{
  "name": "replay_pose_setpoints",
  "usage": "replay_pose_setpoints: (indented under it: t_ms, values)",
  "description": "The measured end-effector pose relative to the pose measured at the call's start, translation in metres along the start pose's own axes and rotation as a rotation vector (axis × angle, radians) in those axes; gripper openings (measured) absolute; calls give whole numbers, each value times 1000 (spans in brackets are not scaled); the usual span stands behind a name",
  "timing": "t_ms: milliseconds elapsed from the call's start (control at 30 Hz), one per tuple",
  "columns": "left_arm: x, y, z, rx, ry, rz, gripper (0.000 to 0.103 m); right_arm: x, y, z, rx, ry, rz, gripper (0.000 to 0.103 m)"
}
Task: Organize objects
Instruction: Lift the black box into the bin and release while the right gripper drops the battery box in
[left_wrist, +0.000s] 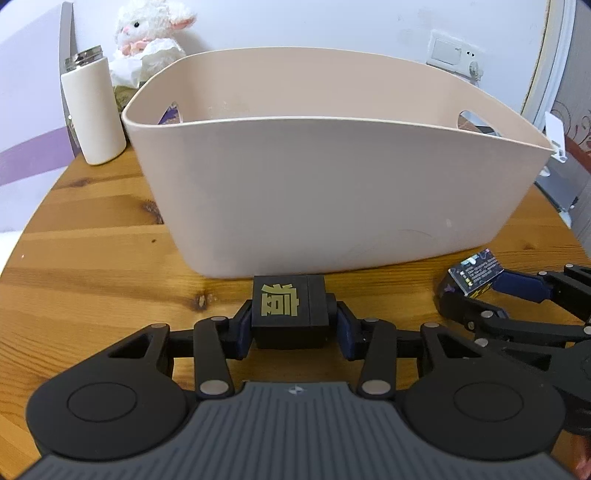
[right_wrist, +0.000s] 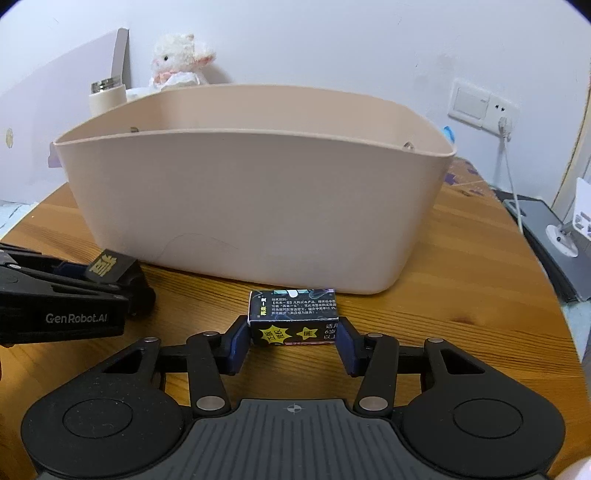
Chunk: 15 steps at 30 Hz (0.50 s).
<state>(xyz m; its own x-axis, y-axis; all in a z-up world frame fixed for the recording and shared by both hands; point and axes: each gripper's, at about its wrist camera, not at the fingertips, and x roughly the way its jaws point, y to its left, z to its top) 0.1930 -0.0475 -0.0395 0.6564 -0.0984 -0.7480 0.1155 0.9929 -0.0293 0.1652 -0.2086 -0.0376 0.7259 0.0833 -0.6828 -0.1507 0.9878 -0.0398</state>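
While the left gripper (left_wrist: 290, 319) is clamped on a black box (left_wrist: 288, 308) with a gold character, the right gripper (right_wrist: 293, 332) pinches a small printed box (right_wrist: 293, 317); both sit low over the wooden table (right_wrist: 443, 295), just before the beige bin (right_wrist: 251, 206), perhaps touching it.

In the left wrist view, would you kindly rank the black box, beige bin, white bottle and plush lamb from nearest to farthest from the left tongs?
1. Black box, gripped in the left tongs.
2. Beige bin, directly ahead.
3. White bottle, back left.
4. Plush lamb, against the wall.
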Motion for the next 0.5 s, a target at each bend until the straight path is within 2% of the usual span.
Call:
replay_pose_setpoints:
  t_ms: [267,500]
  values:
    - [-39,-3,-3,29,-71,-19,46,-44,-4,5,10,-82,-3,46]
    - [-80,-7,5,57,-149,-32,47,-89,-8,17,18,-198,-15,46]
